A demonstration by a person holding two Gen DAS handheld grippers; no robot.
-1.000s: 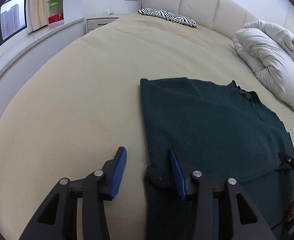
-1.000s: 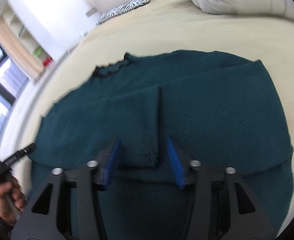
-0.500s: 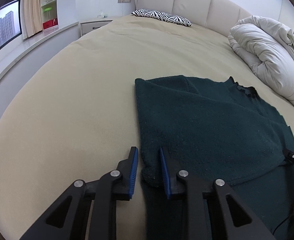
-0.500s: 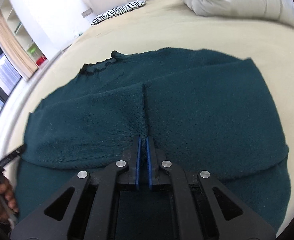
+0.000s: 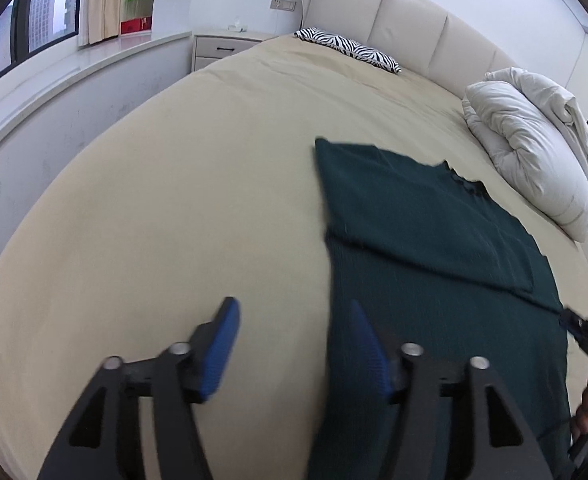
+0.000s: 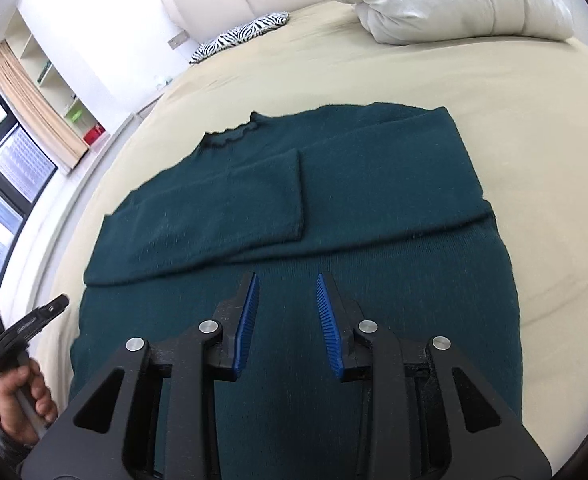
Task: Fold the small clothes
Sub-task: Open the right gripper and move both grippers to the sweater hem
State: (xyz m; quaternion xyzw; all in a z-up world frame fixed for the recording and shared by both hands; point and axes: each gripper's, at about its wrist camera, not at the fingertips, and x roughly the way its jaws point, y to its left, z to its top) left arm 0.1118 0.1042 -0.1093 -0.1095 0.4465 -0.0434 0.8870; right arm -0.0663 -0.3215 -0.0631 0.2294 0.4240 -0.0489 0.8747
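A dark green knit sweater (image 6: pixel 334 208) lies flat on the beige bed (image 6: pixel 374 68), both sleeves folded across its chest; it also shows in the left wrist view (image 5: pixel 434 240). My left gripper (image 5: pixel 291 312) is open and empty, raised over the sweater's left edge, one finger over the sheet and one over the cloth. My right gripper (image 6: pixel 287 280) is open and empty, raised above the sweater's lower middle, just below the folded sleeves. The left gripper's handle, held by a hand, shows at the left of the right wrist view (image 6: pixel 21 328).
A rolled white duvet (image 5: pixel 534 148) lies at the bed's right side. A zebra pillow (image 5: pixel 348 48) sits by the padded headboard (image 5: pixel 414 16). A nightstand (image 5: pixel 225 44), window ledge and window are to the left.
Both grippers were shut on the sleeve ends half a second ago; now both have opened, let go and pulled back and up. The sleeves lie folded across the sweater.
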